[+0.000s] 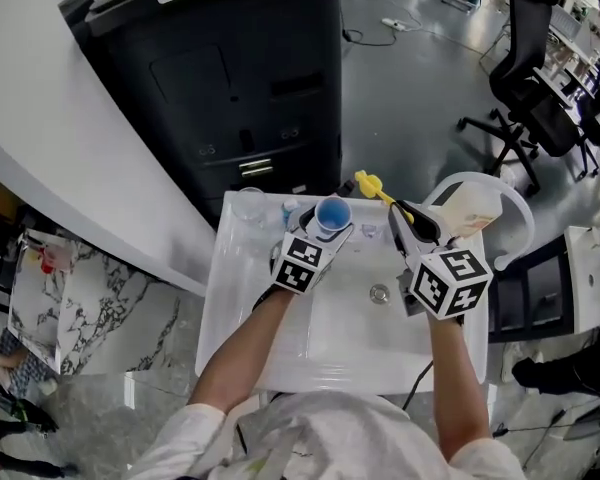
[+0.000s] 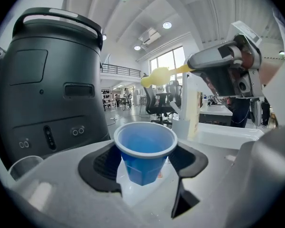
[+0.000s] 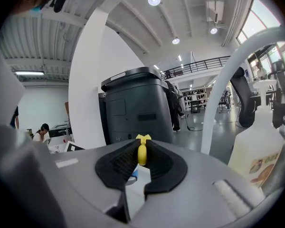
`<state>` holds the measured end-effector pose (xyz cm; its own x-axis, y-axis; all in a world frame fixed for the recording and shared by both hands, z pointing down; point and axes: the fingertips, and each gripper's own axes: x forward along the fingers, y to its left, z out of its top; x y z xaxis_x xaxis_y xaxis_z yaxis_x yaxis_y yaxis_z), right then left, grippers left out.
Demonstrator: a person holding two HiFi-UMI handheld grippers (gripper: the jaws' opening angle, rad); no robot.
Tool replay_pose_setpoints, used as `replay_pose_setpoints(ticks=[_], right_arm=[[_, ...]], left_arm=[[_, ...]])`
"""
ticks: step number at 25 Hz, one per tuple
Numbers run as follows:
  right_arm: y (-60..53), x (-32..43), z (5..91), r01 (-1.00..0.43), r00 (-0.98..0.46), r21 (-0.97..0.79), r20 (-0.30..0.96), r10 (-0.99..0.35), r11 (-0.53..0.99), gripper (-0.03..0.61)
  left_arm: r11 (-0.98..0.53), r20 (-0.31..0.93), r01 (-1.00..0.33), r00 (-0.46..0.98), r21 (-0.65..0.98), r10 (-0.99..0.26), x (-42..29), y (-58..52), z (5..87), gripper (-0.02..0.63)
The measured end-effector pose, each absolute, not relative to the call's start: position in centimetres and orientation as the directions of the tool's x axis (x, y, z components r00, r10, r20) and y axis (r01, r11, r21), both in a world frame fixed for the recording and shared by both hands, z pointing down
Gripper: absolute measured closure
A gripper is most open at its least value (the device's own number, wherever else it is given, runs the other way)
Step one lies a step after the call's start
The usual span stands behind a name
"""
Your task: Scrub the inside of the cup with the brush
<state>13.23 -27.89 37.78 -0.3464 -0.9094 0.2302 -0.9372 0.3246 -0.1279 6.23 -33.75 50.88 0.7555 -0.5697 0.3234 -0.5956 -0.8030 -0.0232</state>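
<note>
A small blue cup (image 1: 332,214) sits upright between the black pads of my left gripper (image 1: 327,230), above the far left part of the white sink (image 1: 280,353). In the left gripper view the pads press both sides of the cup (image 2: 145,151), whose mouth faces up and looks empty. My right gripper (image 1: 412,223) is shut on the handle of a yellow brush (image 1: 368,182), whose head points to the upper left beyond the cup. In the right gripper view the brush (image 3: 142,153) stands pinched between the pads. The brush head (image 2: 154,76) hangs above and behind the cup, apart from it.
A large black machine (image 1: 230,78) stands behind the sink. A clear glass (image 1: 248,204) sits at the sink's far left corner. A white bottle (image 1: 470,213) and a curved white faucet (image 1: 520,208) are at the right. The drain (image 1: 380,293) is mid-basin. An office chair (image 1: 525,78) stands beyond.
</note>
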Motion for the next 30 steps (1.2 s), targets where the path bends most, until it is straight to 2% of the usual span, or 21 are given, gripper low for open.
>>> replay_pose_setpoints(ticks=[19,30], right_arm=[[-26.2,12.1,35.8,-0.9,-0.433,-0.138,0.186,-0.882,0.413,0.543],[-25.5,11.2,35.0,-0.874,-0.486,-0.115,0.182,-0.855,0.472,0.543]], left_arm=[[-0.742,0.333,-0.667,0.687,-0.063,-0.646,0.9,-31.7,44.6,0.301],[-0.738,0.332,-0.666,0.676,-0.107,-0.658,0.2,-30.9,43.1,0.307]])
